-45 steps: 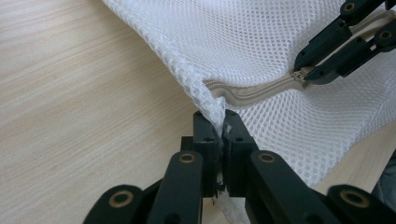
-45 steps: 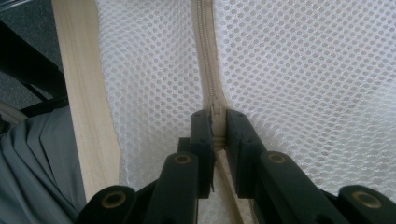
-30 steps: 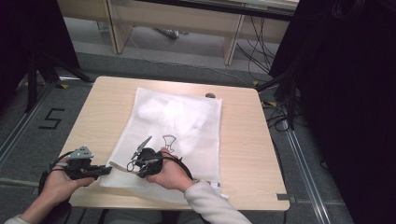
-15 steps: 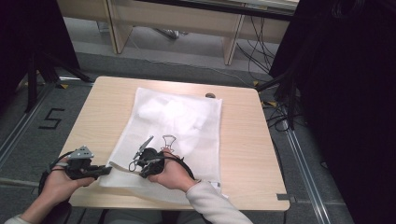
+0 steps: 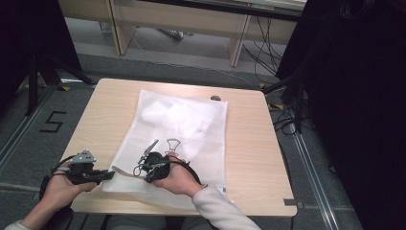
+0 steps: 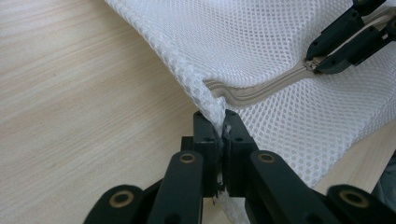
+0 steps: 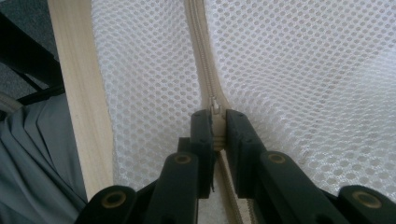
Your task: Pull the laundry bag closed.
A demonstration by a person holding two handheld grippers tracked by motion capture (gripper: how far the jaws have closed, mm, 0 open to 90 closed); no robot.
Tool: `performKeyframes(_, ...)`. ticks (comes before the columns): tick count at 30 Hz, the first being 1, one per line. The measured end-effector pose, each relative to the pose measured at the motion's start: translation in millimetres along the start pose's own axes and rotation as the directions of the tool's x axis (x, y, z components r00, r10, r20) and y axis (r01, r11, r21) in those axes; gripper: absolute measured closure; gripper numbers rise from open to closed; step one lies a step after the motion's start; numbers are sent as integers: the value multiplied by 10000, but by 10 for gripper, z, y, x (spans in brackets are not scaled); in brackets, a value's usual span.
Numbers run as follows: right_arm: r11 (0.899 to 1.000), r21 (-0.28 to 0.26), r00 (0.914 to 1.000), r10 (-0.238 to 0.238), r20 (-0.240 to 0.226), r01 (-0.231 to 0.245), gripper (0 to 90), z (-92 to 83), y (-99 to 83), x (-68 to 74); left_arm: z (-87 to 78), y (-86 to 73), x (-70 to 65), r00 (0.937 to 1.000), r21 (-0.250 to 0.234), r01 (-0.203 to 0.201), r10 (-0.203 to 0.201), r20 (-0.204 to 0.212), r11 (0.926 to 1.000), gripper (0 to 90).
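A light wooden table point(image 5: 249, 143) stands on a grey floor point(image 5: 28, 139), with dark curtains to either side, pale wooden furniture legs beyond its far edge and black cables point(image 5: 268, 57) trailing on the floor past its far right corner. A white mesh laundry bag point(image 5: 186, 124) lies flat across the middle of the table, its near edge reaching almost to the near table edge, where a small white tag shows at its near right corner. Bare wood is left along the left side, the far edge and a wide strip on the right; a small dark object point(image 5: 215, 98) sits just beyond the bag's far right corner. On the floor to the left a black "5" point(image 5: 52, 122) is marked beside a metal rail. The left gripper point(image 6: 219, 135) is at the near left, its jaws pinched tight on the corner of the mesh bag where the beige zipper point(image 6: 261, 86) ends. The right gripper point(image 7: 215, 126), held over the near middle of the bag, has its jaws closed on the zipper slider point(image 7: 215, 105), the zipper tape running away between the mesh on both sides. In the left gripper view the right gripper's black jaws appear at the upper right, clamped on the zipper line. A grey garment point(image 7: 32, 158) shows below the near table edge in the right gripper view.
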State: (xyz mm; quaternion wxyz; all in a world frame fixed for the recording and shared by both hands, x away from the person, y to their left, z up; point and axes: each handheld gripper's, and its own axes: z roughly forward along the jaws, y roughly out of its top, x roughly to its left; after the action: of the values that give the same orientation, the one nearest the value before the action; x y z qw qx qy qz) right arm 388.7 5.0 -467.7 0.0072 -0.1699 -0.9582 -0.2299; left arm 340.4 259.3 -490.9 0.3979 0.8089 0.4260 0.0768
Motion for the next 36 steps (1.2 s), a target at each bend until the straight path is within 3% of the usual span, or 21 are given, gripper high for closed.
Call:
performKeyframes(2,10000,-12,10000,79,-1,-79,823,-3,-9,2,-6,5,2,9999,36,-149,149,-41,9999,856)
performKeyframes(12,9999,-107,10000,-76,58,76,824,-38,-28,1,-8,4,1,10000,-61,-76,76,-31,10000,856)
performKeyframes(15,9998,-157,9998,-122,153,124,825,-54,-44,-15,1,2,-12,9997,-302,226,-225,64,9993,856)
performKeyframes(25,9982,-403,9991,432,-48,-433,824,-100,-135,-35,-11,7,0,9998,-135,182,-182,63,9997,857)
performKeyframes(36,9960,-788,9991,421,-103,-428,824,-116,-237,-64,5,-2,-3,9984,-314,528,-521,232,9981,856)
